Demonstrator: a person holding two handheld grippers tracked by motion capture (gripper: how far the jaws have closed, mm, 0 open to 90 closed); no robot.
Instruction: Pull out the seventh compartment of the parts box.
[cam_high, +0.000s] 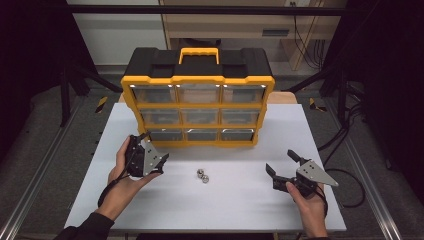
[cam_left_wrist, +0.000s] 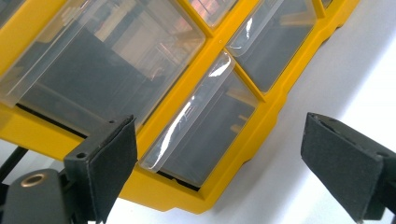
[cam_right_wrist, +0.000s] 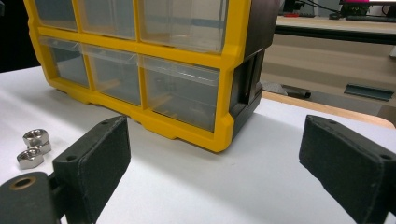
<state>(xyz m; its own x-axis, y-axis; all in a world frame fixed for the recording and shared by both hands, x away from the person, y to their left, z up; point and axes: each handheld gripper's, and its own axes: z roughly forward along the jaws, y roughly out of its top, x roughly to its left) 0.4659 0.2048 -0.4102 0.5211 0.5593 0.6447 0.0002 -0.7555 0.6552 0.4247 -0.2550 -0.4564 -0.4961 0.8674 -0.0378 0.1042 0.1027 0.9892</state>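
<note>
Here the left gripper (cam_high: 150, 150), jaws apart, faces the organizer's bottom-left drawer (cam_left_wrist: 201, 128), likely to open it. Right gripper (cam_high: 282, 167) waits, also apart, near the hex nuts (cam_high: 202, 175).

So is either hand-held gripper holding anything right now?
Nothing is held. The left hand-held gripper sits open near the organizer; the right hand-held gripper is open, apart from the nuts.
</note>
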